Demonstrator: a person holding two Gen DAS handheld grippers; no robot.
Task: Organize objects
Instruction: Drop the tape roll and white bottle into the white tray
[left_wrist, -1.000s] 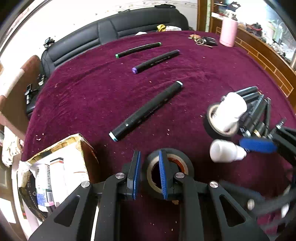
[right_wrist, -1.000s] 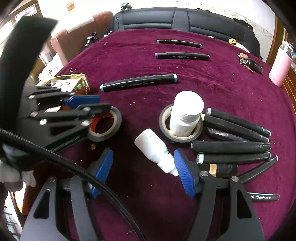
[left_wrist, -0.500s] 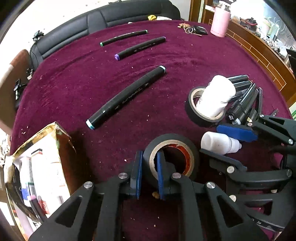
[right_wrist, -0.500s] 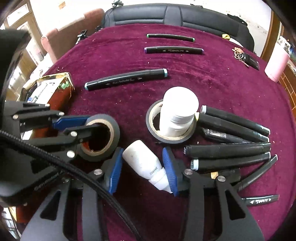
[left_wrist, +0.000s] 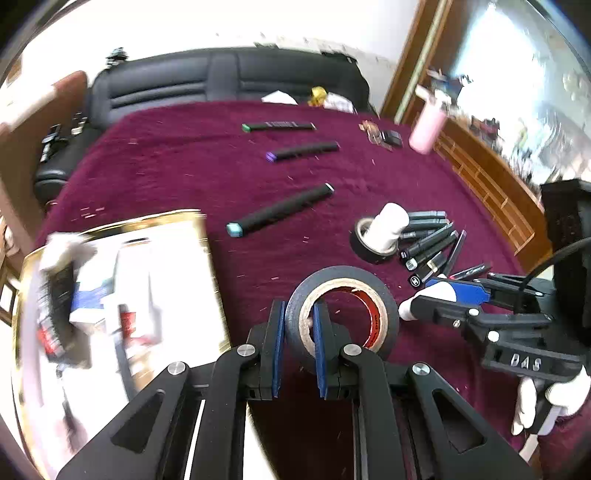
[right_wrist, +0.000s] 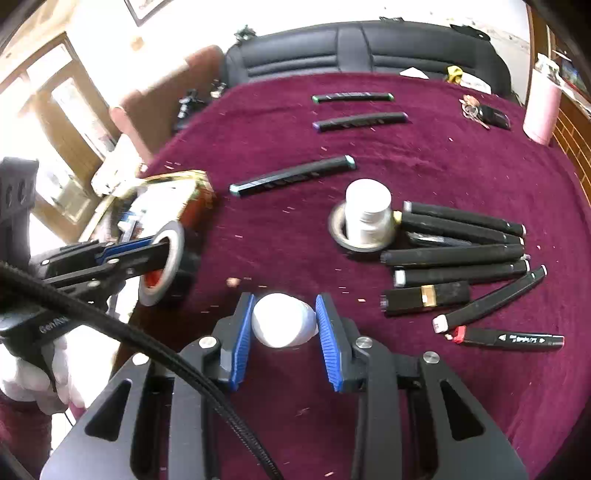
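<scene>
My left gripper (left_wrist: 299, 310) is shut on the wall of a black tape roll (left_wrist: 343, 280) and holds it above the maroon cloth, next to the gold box (left_wrist: 122, 229). In the right wrist view the tape roll (right_wrist: 181, 258) hangs upright in front of the gold box (right_wrist: 173, 177). The jaws of my right gripper (right_wrist: 284, 306) are closing, with both blue pads pressing on a small white bottle (right_wrist: 282, 325) that is raised off the cloth. In the left wrist view only the small white bottle's cap end (left_wrist: 410, 308) shows.
A white jar (right_wrist: 367, 210) stands inside a second tape roll (right_wrist: 338, 236), beside a pile of black markers (right_wrist: 454, 254). Three markers (right_wrist: 291, 175) lie apart in a row farther back. Keys (right_wrist: 485, 112) and a pink flask (right_wrist: 541, 107) are at the far right, near a black sofa (right_wrist: 369, 44).
The left gripper closed on the tape roll's wall, lifted it and carried it left toward the gold box. The right gripper closed on the small white bottle and raised it.
</scene>
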